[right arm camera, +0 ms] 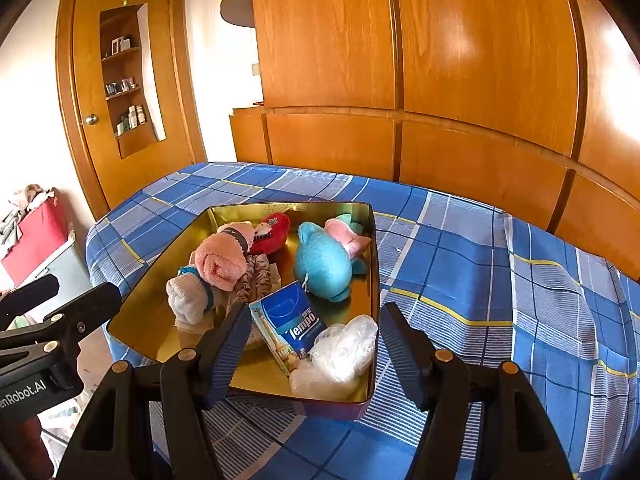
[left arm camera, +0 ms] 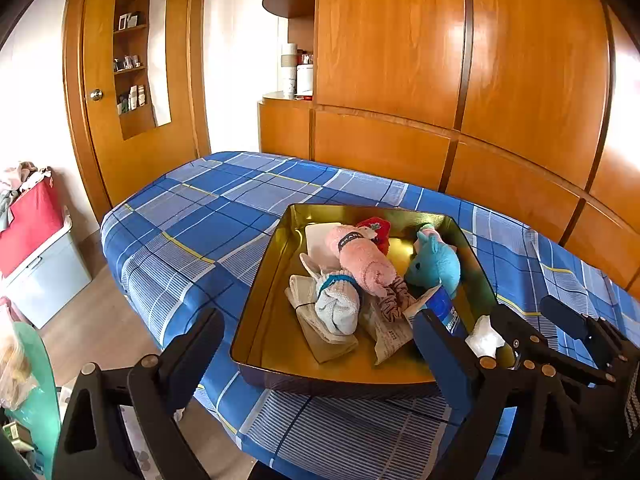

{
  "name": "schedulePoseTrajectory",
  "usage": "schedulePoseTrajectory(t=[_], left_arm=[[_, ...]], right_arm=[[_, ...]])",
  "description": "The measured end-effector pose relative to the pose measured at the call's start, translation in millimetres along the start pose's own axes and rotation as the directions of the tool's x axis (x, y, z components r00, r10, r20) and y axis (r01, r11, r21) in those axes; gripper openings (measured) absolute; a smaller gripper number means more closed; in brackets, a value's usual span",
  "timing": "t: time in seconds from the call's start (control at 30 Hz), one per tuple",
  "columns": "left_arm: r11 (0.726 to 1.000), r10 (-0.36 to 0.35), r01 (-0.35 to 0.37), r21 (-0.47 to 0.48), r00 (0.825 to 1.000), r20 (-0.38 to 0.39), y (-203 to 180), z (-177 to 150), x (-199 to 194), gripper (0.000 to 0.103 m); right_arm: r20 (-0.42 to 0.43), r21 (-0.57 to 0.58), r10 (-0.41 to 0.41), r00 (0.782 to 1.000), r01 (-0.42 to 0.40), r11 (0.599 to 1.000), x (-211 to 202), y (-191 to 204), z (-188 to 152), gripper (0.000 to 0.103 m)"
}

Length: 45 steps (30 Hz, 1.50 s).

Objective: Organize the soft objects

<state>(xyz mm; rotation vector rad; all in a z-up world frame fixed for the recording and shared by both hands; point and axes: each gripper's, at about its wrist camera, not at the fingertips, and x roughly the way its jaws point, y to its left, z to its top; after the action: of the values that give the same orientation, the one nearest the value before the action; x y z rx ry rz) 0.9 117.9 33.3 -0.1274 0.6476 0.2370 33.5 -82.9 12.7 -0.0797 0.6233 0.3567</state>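
Closest in, both grippers hover over the near end of the bed, jaws spread wide and nothing pinched in either. Right gripper straddles the near right corner of the gold tin tray, its fingers either side of the tissue pack and the bag but not pressing on them as far as I can see. Left gripper hangs off the tray's near left corner, out past the bed edge with bare floor below it.

Tray sits on the blue plaid bedspread, near the foot end of it. Loads of open bedspread to the right of the tray and beyond it; on the left the bed drops off pretty quick.

Count inside the tray, near to far: one crumpled clear plastic bag in the near right corner, one blue tissue pack just left of it and touching it, one pale blue rolled sock, one brownish scrunchie, one pink rolled towel, one blue plush dolphin on the right, one red plush thing at the far side, plus one pink plush behind the dolphin against the far right wall. Some flat beige cloth lies under the sock.

Far side is all wooden wardrobe, with a door to the left.
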Motion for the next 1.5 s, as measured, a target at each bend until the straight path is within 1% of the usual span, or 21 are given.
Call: schedulePoseTrajectory(t=[1.5], left_arm=[[1.000, 0.014, -0.014, -0.010, 1.000, -0.017, 3.3, -3.7, 1.4, 0.097]], right_arm=[[-0.005, 0.011, -0.004, 1.000, 0.004, 1.000, -1.8, 0.0, -2.9, 0.067]])
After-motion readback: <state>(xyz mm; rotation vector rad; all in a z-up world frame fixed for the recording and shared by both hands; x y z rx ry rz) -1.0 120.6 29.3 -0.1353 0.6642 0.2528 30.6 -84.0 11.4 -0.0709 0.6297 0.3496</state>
